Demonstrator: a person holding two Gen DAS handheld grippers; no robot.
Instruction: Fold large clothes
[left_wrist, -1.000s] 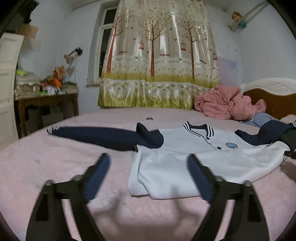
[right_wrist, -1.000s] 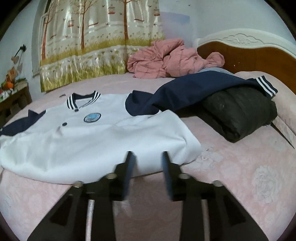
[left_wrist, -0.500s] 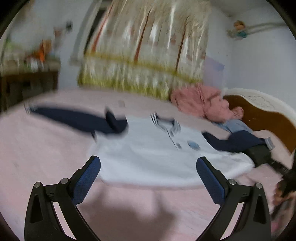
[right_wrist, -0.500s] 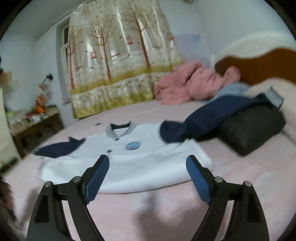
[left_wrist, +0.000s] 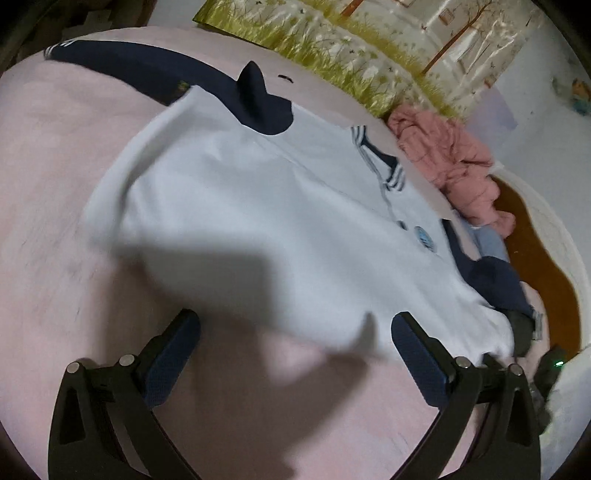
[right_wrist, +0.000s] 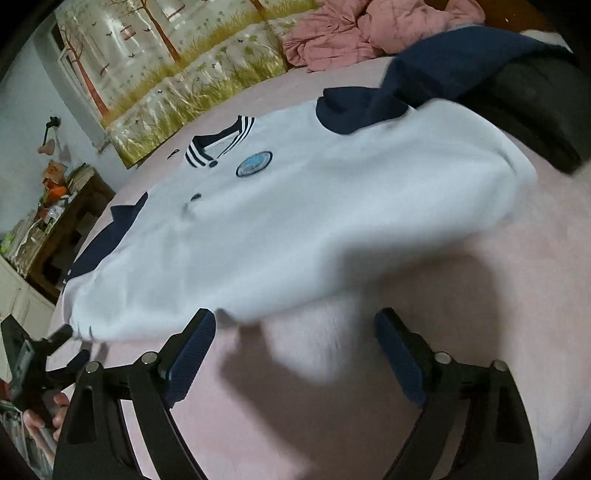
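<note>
A white jacket (left_wrist: 258, 206) with navy sleeves, a striped collar and a round blue badge lies face up on the pink bed (left_wrist: 55, 240). One navy sleeve (left_wrist: 122, 66) stretches to the far left. The other navy sleeve (right_wrist: 443, 59) lies over a dark folded garment. My left gripper (left_wrist: 295, 347) is open and empty, just above the bed at the jacket's bottom hem. My right gripper (right_wrist: 295, 343) is open and empty at the same hem, further right. The jacket also shows in the right wrist view (right_wrist: 314, 214). The left gripper shows at the right view's left edge (right_wrist: 33, 365).
A pink quilted coat (left_wrist: 450, 166) is heaped at the bed's far side near the wooden headboard (left_wrist: 535, 266). A dark folded garment (right_wrist: 528, 99) lies on the right. A tree-print curtain (right_wrist: 166, 74) hangs behind. A cluttered wooden table (right_wrist: 55, 221) stands left of the bed.
Both grippers have tilted down and moved in close over the jacket's bottom hem. The right gripper went from nearly shut to wide open. The jacket has not moved.
</note>
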